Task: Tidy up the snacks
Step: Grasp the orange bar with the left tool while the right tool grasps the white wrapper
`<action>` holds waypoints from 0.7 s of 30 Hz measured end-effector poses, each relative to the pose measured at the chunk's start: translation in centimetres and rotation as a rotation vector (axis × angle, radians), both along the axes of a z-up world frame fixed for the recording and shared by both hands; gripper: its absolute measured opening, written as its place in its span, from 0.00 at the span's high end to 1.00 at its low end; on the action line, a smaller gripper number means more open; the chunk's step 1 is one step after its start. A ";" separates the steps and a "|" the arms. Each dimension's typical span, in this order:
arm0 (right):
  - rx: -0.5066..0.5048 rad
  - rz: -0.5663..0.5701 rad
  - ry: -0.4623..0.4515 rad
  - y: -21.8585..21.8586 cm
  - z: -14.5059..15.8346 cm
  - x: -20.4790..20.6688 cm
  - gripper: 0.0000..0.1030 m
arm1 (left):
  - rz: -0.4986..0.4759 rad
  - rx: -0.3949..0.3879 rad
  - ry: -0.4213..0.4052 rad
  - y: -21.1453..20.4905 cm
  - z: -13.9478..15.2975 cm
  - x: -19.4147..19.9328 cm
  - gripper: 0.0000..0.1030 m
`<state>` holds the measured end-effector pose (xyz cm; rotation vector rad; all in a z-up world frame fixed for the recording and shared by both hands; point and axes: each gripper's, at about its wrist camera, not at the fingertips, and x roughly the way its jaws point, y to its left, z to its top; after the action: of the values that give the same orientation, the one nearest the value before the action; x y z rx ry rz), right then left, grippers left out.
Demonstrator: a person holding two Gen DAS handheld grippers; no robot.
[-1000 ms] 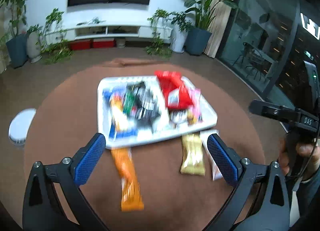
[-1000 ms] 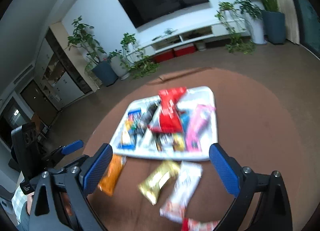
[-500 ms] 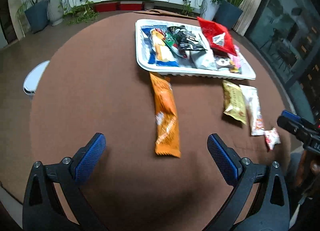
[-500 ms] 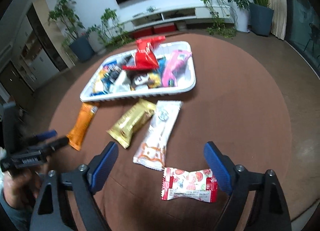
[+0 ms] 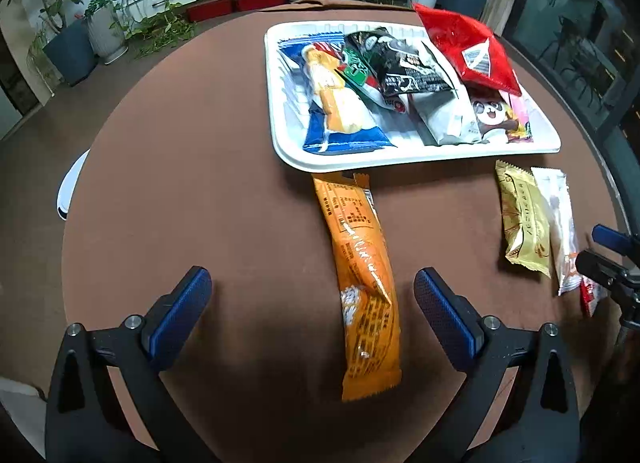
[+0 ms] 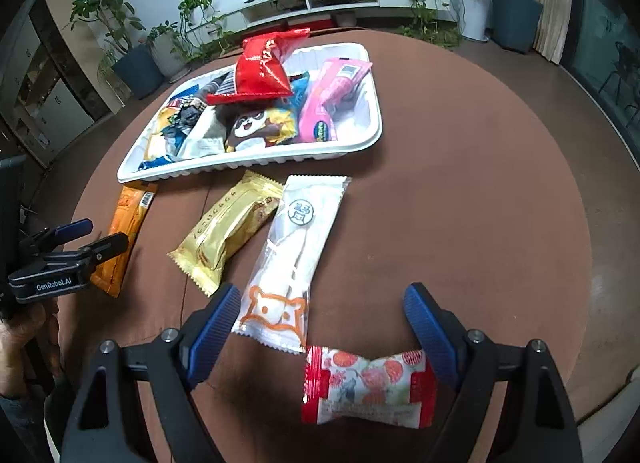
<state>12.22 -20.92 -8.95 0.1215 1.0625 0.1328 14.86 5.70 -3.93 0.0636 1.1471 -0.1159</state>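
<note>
- Brown round table (image 5: 200,183) carries a white tray (image 5: 416,157) full of snack packets; four more packets lie loose in front of it.
- The left gripper (image 5: 312,295) points steeply down, jaws wide, nothing gripped; the orange packet (image 5: 362,275) lies between its fingers, nearer to the right one.
- The right gripper (image 6: 322,315) also tilts down; its jaws have just been closing a little but stand wide, and the red-and-white strawberry candy packet (image 6: 368,387) lies between them, not pressed.
- The gold packet (image 6: 226,229) and the white bear-print packet (image 6: 298,255) lie side by side, just beyond it.
</note>
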 end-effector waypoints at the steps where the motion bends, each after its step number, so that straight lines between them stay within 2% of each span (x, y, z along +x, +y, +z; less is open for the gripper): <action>1: -0.005 -0.001 0.002 0.1 -0.1 0.2 0.19 | -0.003 0.007 -0.002 -0.1 -0.1 0.2 0.01; 2: -0.009 0.000 0.007 0.1 -0.2 0.3 0.20 | -0.007 0.009 0.001 -0.2 -0.4 0.4 0.02; 3: -0.011 0.002 0.016 0.2 -0.4 0.5 0.23 | -0.010 0.008 0.004 -0.3 -0.6 0.7 0.07; 6: -0.017 0.010 0.021 0.6 -0.5 0.9 0.24 | -0.013 -0.003 0.015 -0.2 -1.1 1.4 0.21; 12: -0.044 0.030 0.019 1.8 -0.4 1.8 0.26 | -0.034 -0.005 0.010 -0.1 -1.3 2.5 0.30; 17: -0.066 0.045 0.028 2.6 -0.6 2.2 0.29 | -0.058 -0.007 0.007 -0.2 -1.1 3.2 0.50; 18: -0.070 0.045 0.029 2.7 -0.6 2.3 0.30 | -0.061 -0.008 0.005 -0.2 -1.1 3.2 0.57; 21: -0.093 0.044 0.032 2.7 -0.5 2.4 0.36 | -0.070 -0.009 0.005 -0.3 -1.2 3.3 0.66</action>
<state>14.63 -18.21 -9.48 0.0161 1.1022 0.1207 18.17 5.39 -5.10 0.0956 1.1497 -0.1832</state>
